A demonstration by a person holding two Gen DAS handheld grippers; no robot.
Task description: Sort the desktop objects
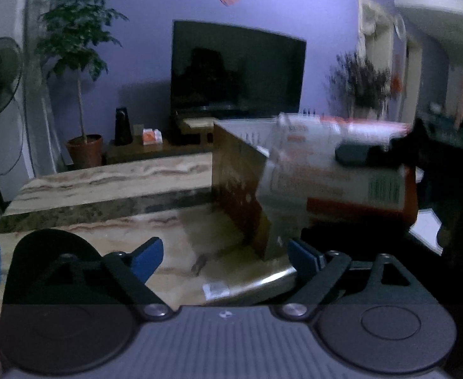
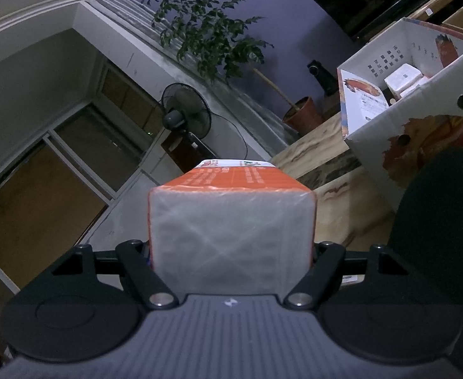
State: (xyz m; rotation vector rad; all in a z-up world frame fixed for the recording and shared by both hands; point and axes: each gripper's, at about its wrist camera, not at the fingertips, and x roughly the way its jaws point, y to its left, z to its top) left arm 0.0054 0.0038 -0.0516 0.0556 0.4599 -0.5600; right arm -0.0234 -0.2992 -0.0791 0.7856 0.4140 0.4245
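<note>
Risk at this moment centres on the orange-and-white plastic-wrapped rectangular pack (image 2: 231, 218), which is clamped endwise between the jaws of the right gripper (image 2: 231, 252) and carried clear of the tabletop. In the right wrist view the pack juts well forward past the fingers, so most of its length hangs unsupported; in my judgement the slick film could let it slide or droop out of the grip if the wrist tips or swings sharply.

The open white printed cardboard box (image 2: 414, 107) stands on the marbled stone tabletop (image 2: 313, 154) to the right of the pack, with white packets already inside. A low approach could catch the pack's leading end on the box wall and shove or tip the box.

The left gripper (image 1: 225, 254) stands with its blue-padded fingers (image 1: 147, 252) well apart and nothing between them, just short of the box's corner. The right gripper's dark bulk is near it, so the two tools could collide.
</note>
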